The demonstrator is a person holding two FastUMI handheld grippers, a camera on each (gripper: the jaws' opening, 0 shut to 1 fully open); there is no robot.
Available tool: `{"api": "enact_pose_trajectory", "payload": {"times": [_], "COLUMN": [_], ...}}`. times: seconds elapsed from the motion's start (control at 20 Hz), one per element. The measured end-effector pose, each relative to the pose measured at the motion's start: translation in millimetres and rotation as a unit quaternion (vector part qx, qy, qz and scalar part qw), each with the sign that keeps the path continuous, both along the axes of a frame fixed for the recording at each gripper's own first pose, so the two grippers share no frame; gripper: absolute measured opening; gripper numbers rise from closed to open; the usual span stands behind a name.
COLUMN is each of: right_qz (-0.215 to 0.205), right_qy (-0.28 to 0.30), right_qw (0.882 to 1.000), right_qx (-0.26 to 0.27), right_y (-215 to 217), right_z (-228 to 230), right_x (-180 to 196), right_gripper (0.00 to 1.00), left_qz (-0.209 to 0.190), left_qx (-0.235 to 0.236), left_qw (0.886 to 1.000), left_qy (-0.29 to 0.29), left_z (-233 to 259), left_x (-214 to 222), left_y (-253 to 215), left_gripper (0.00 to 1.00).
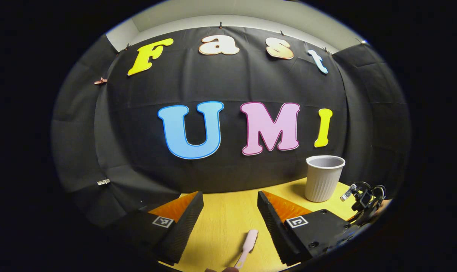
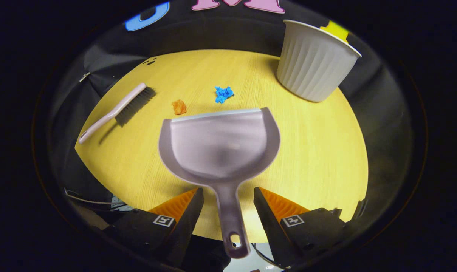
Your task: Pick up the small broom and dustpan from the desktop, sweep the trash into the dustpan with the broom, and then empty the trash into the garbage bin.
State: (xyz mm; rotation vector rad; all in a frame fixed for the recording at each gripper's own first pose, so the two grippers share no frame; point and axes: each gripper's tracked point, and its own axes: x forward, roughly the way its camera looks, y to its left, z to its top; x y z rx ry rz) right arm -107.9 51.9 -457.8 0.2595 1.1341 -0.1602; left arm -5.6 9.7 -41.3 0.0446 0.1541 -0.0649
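The smooth grey plastic dustpan (image 2: 219, 147) lies flat on the yellow wood-grain bench (image 2: 319, 151), its handle running back between the spread fingers of the right tool (image 2: 228, 200), which grips nothing. Beyond its lip sit crumpled orange (image 2: 179, 107) and blue scraps (image 2: 223, 93); the bristled broom (image 2: 116, 109) lies to the left, the ribbed white bin (image 2: 313, 62) far right. The left tool (image 1: 230, 211), held level and wide open, shows the broom's handle tip (image 1: 248, 243) below it.

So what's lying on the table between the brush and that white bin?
In the right gripper view, between the broom and the garbage bin lie an orange scrap and a blue scrap.
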Motion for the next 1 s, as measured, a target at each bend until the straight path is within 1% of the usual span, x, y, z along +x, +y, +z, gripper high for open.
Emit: {"api": "enact_pose_trajectory", "payload": {"times": [0.2, 0.25, 0.3, 0.35, 0.4, 0.45, 0.6, 0.65, 0.75, 0.8, 0.9, 0.95, 1.0], "right_qz": [-0.009, -0.008, -0.005, -0.001, -0.001, 0.003, 0.031, 0.038, 0.045, 0.047, 0.046, 0.046, 0.043], "right_qy": [0.015, 0.019, 0.025, 0.028, 0.023, 0.026, 0.021, 0.017, 0.007, 0.001, -0.007, -0.012, -0.018], "right_qw": [1.000, 1.000, 1.000, 1.000, 1.000, 1.000, 0.999, 0.999, 0.999, 0.999, 0.999, 0.999, 0.999], "right_qx": [0.004, 0.000, -0.008, -0.005, -0.007, 0.000, 0.001, -0.003, -0.003, 0.000, 0.012, 0.017, 0.018], "right_y": [2, 2, 0, 3, 4, 6, 7, 7, 7, 7, 6, 6, 3], "right_z": [-17, -21, -25, -26, -28, -30, -28, -25, -18, -12, 4, 12, 19], "right_x": [10, 12, 12, 13, 18, 19, 19, 17, 14, 12, 2, -2, -5], "right_gripper": [0.80, 0.72, 0.68, 0.60, 0.57, 0.48, 0.37, 0.39, 0.39, 0.37, 0.37, 0.37, 0.37], "left_qz": [-0.005, -0.007, -0.008, -0.006, -0.006, -0.004, -0.002, -0.003, -0.013, -0.018, -0.030, -0.038, -0.045], "left_qx": [0.001, -0.001, -0.003, -0.004, -0.006, -0.007, -0.003, -0.005, -0.016, -0.021, -0.025, -0.025, -0.023], "left_qw": [1.000, 1.000, 1.000, 1.000, 1.000, 1.000, 0.999, 0.998, 0.995, 0.993, 0.987, 0.984, 0.979], "left_qy": [0.006, 0.008, 0.013, 0.019, 0.025, 0.029, 0.050, 0.060, 0.093, 0.113, 0.153, 0.174, 0.198], "left_z": [-4, -5, -8, -10, -13, -15, -27, -33, -48, -57, -75, -83, -94], "left_x": [-3, -3, -3, -3, -5, -5, -6, -6, -11, -14, -21, -26, -31], "left_y": [1, 1, 1, 1, 1, 1, 3, 3, -2, -6, -12, -14, -16], "left_gripper": [0.92, 0.92, 0.92, 0.92, 0.93, 0.93, 0.93, 0.93, 0.92, 0.92, 0.93, 0.95, 0.93]}}
